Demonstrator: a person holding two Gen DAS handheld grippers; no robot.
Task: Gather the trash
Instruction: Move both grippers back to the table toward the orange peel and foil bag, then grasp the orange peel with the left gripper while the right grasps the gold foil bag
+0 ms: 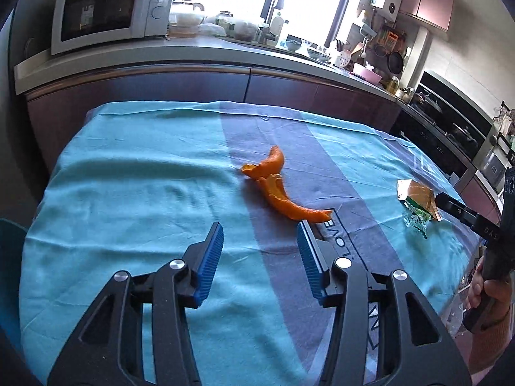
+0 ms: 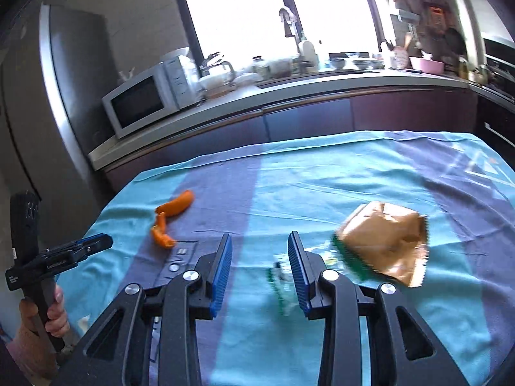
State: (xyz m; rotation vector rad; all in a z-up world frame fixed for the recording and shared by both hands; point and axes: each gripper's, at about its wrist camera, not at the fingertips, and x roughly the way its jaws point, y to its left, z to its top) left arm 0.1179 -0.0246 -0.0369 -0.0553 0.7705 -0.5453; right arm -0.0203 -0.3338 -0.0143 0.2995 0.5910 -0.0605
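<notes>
Both tools open over bench
Left tool [image 1: 260,236] just short of orange peel [image 1: 276,189]; right tool [image 2: 260,251] beside wrapper [image 2: 383,244], empty

Microwave [image 1: 106,13] on counter [image 1: 193,61], w/ pink bowl [image 2: 425,64], fridge [image 2: 70,74].

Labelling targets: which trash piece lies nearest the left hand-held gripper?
The curled orange peel strip, just ahead of the open left hand-held gripper. The crumpled gold-and-green foil wrapper lies far right.

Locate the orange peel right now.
The orange peel lies on the blue tablecloth just ahead of the open left gripper, left of the snack wrapper; nothing grips it.
</notes>
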